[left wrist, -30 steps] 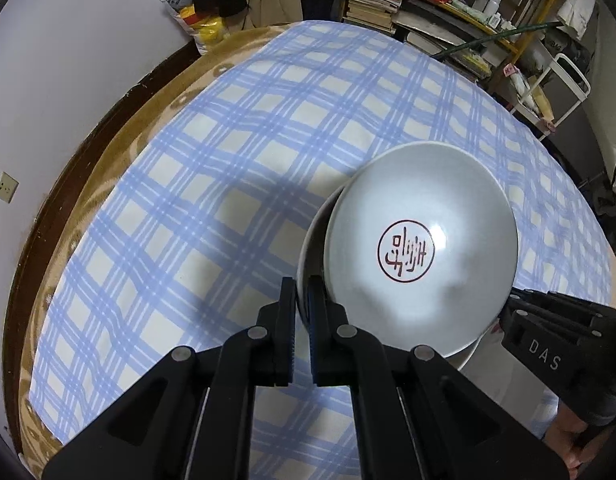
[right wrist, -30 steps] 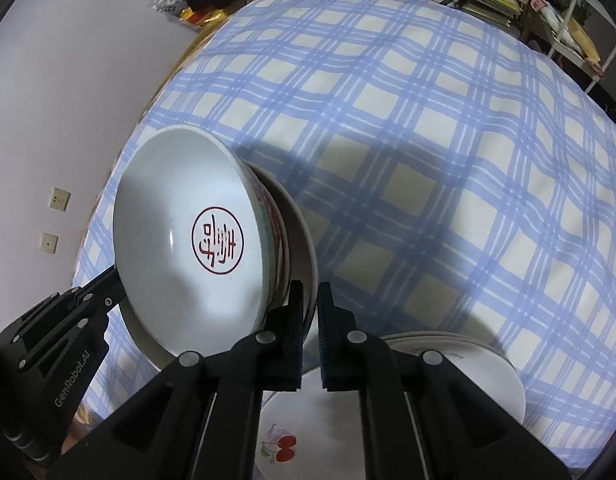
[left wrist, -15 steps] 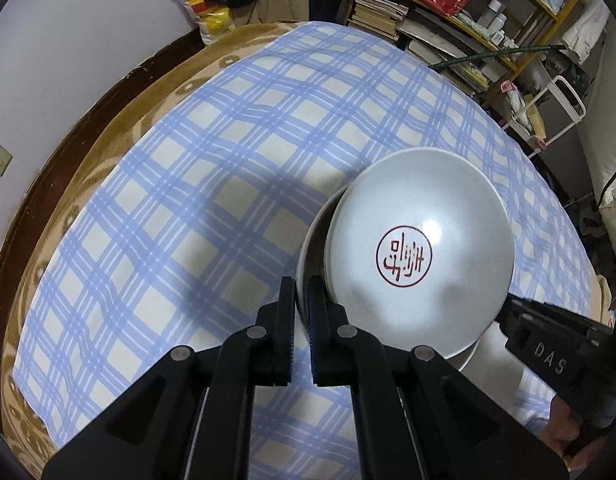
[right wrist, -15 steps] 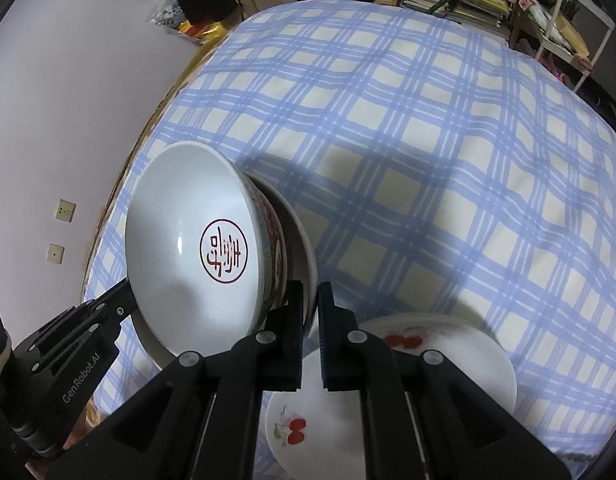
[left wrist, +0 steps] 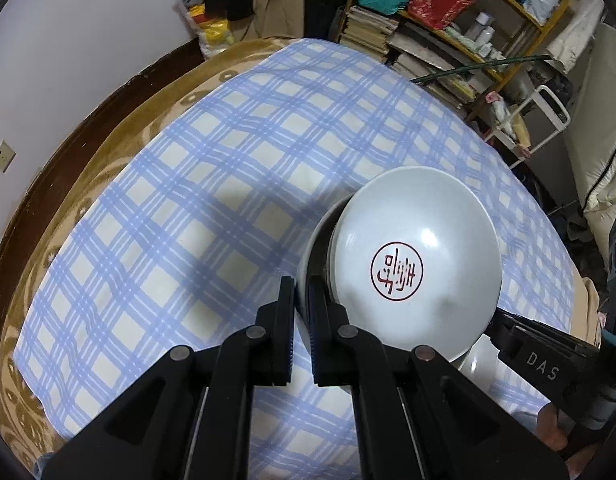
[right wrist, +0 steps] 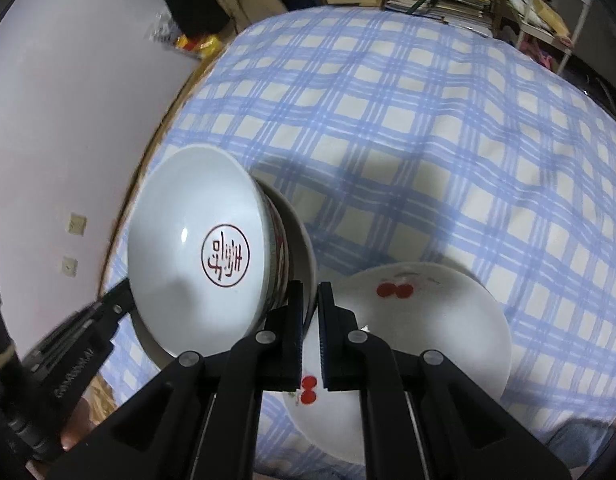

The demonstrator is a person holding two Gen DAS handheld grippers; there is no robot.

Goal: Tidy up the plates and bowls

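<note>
Both grippers up over the blue-check tablecloth (left wrist: 212, 184), sharing one load. Left gripper (left wrist: 302, 292): jaws pinched on the rim of a pale plate (left wrist: 314, 248), rim sitting right between the pads. On that plate sits a white bowl w/ a red round seal mark (left wrist: 416, 264) inside, tilted toward the camera, bowl's red-patterned outer wall just visible from the right wrist view. Right gripper (right wrist: 311, 300): jaws clamped on the opposite edge of the same plate (right wrist: 304, 240), bowl (right wrist: 196, 248) just left of its fingers. Plate and bowl are clear of the cloth, held between the two tools.

Below the plate, right-side, a stack of white cherry-print plates (right wrist: 428, 320) rests on the cloth near its front edge. Cluttered bookshelf (left wrist: 436, 40) beyond the cloth's far end. A bit of the person's hand (right wrist: 74, 420) shows at the lower left.
</note>
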